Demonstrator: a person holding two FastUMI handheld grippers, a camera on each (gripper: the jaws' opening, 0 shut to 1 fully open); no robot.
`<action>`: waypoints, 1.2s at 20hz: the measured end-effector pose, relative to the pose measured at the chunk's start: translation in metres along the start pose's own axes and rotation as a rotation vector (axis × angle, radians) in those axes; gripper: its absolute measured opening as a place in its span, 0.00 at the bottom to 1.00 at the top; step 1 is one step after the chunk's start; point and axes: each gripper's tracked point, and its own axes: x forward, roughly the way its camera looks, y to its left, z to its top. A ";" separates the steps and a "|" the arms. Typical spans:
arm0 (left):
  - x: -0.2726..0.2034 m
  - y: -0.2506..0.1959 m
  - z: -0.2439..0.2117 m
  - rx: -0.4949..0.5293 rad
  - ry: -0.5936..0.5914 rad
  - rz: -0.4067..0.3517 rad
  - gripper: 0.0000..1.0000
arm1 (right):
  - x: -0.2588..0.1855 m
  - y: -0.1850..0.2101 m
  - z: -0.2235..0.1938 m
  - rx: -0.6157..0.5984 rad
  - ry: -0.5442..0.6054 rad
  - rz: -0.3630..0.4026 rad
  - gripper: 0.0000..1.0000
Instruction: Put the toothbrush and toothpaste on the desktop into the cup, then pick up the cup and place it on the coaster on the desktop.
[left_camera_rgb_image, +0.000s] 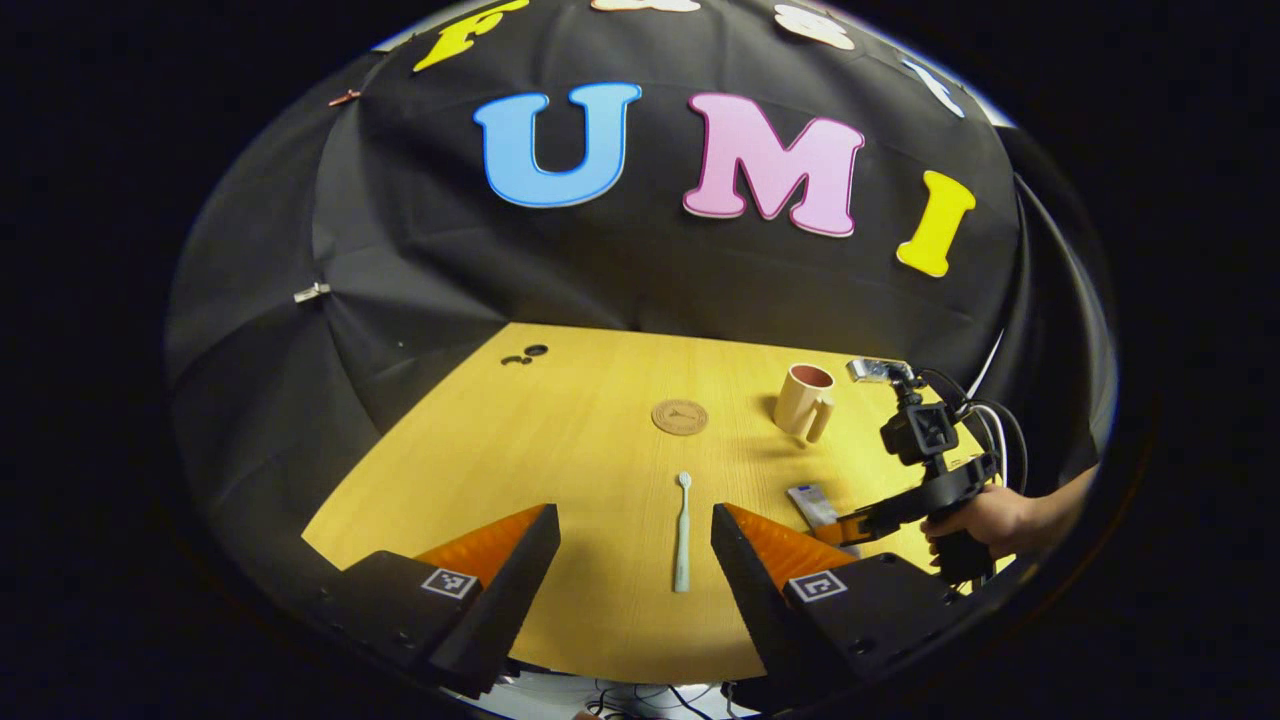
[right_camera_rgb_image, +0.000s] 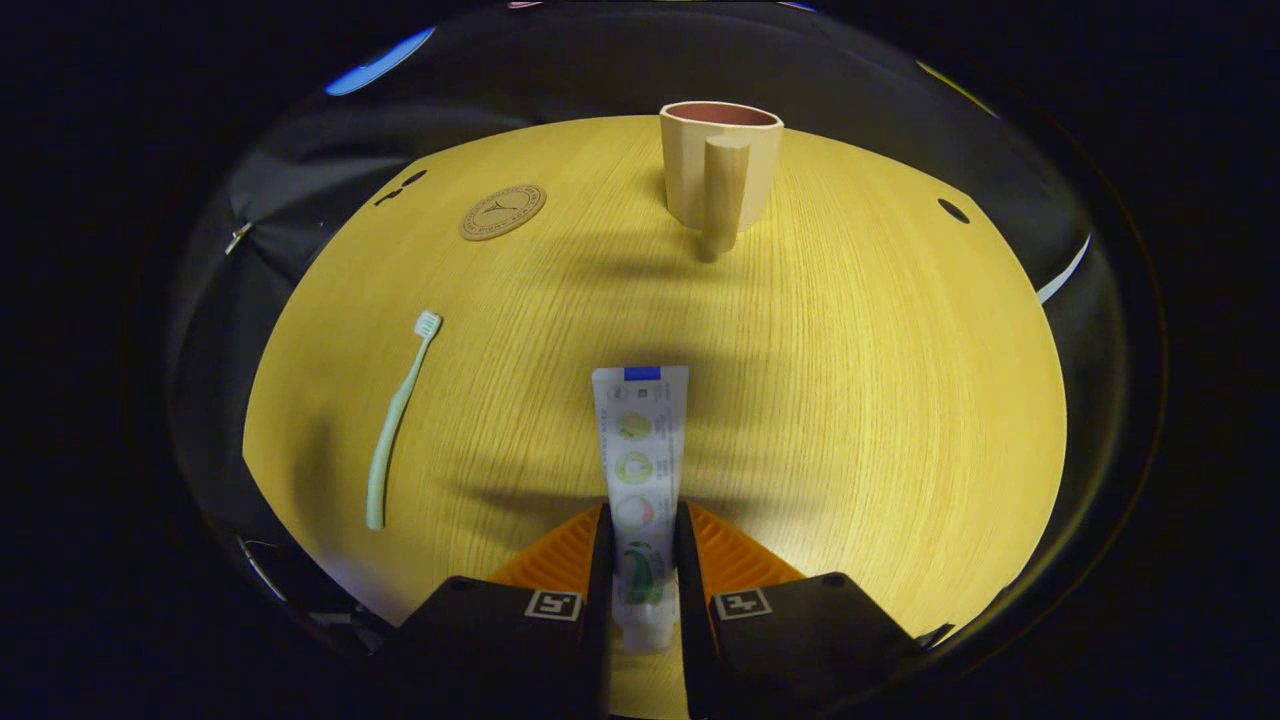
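A pale green toothbrush (left_camera_rgb_image: 682, 535) lies flat on the wooden desktop (left_camera_rgb_image: 580, 450), between the spread fingers of my left gripper (left_camera_rgb_image: 632, 515), which is open and hovers above it. Beyond it sit the round brown coaster (left_camera_rgb_image: 680, 417) and the beige cup (left_camera_rgb_image: 805, 400), upright with its handle toward me. In the right gripper view, my right gripper (right_camera_rgb_image: 640, 520) is shut on the lower part of the white toothpaste tube (right_camera_rgb_image: 640, 440), which points ahead toward the cup (right_camera_rgb_image: 720, 170). The toothbrush (right_camera_rgb_image: 398, 420) and coaster (right_camera_rgb_image: 502, 211) lie to its left. A hand (left_camera_rgb_image: 985, 520) holds that right gripper (left_camera_rgb_image: 850, 525) by the toothpaste (left_camera_rgb_image: 812, 503).
Small dark holes (left_camera_rgb_image: 525, 355) mark the far left of the desktop, and another hole (right_camera_rgb_image: 952, 210) sits at its far right. Black cloth walls close in behind and beside the table. Cables (left_camera_rgb_image: 1000, 430) trail from the right gripper.
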 end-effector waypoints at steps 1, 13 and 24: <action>0.011 -0.002 -0.007 0.000 0.042 -0.015 0.97 | -0.002 -0.002 0.000 0.008 0.001 0.004 0.33; 0.138 -0.039 -0.089 0.114 0.456 -0.091 0.93 | -0.018 -0.031 -0.022 0.055 -0.017 0.010 0.33; 0.162 -0.042 -0.113 0.158 0.638 -0.066 0.74 | -0.060 -0.044 -0.004 0.077 -0.146 0.013 0.33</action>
